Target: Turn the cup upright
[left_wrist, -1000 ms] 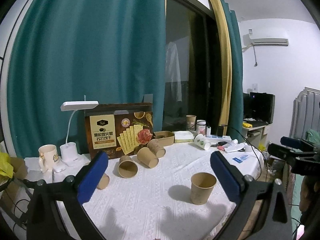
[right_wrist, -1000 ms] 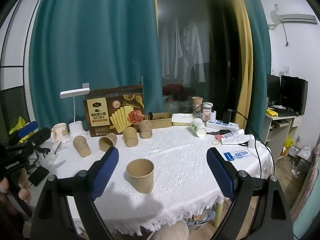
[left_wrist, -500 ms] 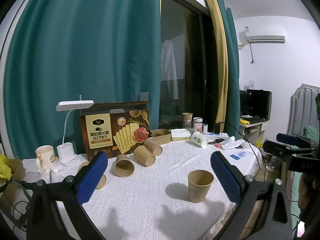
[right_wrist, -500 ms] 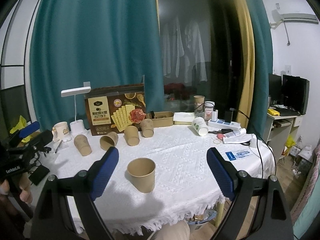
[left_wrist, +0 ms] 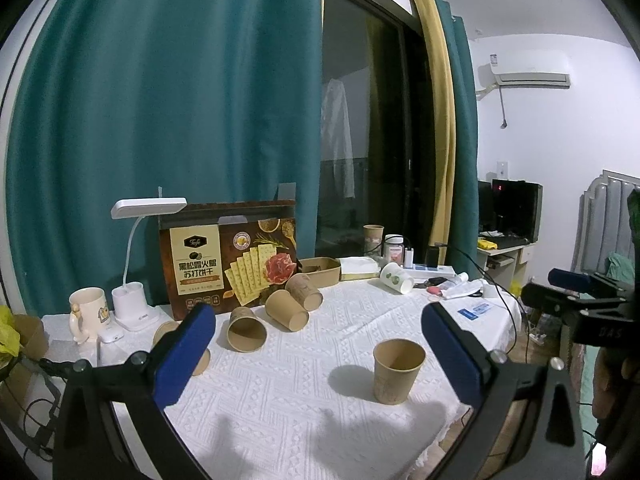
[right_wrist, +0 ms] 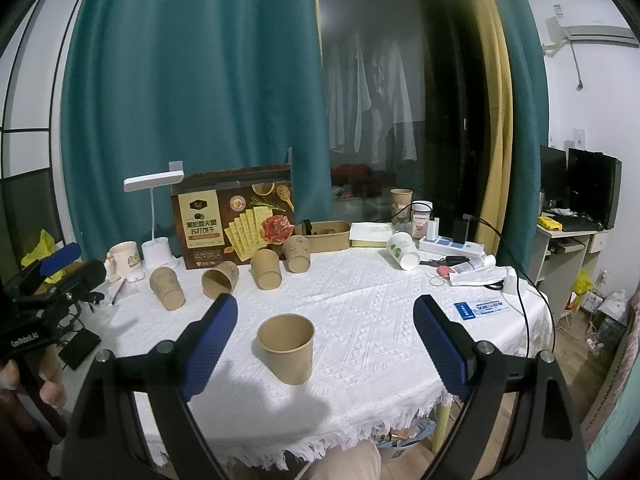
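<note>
A brown paper cup [left_wrist: 397, 371] stands upright on the white tablecloth near the front edge; it also shows in the right wrist view [right_wrist: 286, 347]. Several more brown cups lie on their sides in a row farther back [left_wrist: 245, 328] [right_wrist: 219, 279]. My left gripper [left_wrist: 316, 354] is open and empty, held above the table in front of the cups. My right gripper [right_wrist: 324, 338] is open and empty, held back from the upright cup, which shows between its fingers.
A cracker box [right_wrist: 234, 220], a white desk lamp [right_wrist: 154, 216], a mug [right_wrist: 123, 255] and a brown tray [right_wrist: 328, 235] stand at the back. A white cup [right_wrist: 403, 250] lies on its side at the right, near a power strip [right_wrist: 450, 245] and cables. The table's fringed edge [right_wrist: 320, 446] is close.
Both grippers have pulled back and risen slightly, staying open. The cups have not moved.
</note>
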`<state>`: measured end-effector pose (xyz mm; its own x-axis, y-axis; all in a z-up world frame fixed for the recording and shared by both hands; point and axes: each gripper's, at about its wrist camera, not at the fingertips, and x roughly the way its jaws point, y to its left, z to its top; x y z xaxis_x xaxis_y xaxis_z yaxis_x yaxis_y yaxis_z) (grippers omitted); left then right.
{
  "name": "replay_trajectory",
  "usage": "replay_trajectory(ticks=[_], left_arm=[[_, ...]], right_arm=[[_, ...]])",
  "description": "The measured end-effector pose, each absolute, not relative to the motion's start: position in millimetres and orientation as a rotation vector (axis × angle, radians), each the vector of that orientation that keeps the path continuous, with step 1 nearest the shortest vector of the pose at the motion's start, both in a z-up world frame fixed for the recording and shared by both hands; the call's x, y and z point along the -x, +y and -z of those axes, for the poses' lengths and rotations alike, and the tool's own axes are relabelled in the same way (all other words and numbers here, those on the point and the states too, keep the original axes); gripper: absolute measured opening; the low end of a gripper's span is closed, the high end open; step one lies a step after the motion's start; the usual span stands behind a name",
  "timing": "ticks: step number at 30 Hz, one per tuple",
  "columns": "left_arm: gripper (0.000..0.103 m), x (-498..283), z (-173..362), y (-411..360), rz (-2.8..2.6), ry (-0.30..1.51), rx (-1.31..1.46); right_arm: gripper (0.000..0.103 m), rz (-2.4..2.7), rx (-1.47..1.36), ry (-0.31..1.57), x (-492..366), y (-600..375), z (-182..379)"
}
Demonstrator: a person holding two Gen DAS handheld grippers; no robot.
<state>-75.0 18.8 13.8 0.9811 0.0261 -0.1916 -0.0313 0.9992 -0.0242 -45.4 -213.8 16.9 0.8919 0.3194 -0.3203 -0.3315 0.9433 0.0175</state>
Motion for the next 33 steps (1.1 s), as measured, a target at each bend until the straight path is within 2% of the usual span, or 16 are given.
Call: replay_trajectory(ticks=[33], left_arm=[[0.103, 73.7, -9.1, 14.3, -0.026, 0.184, 0.036]], right_arm=[[0.088, -0.347, 0.043, 0.322, 44.7, -209.3, -17.6]])
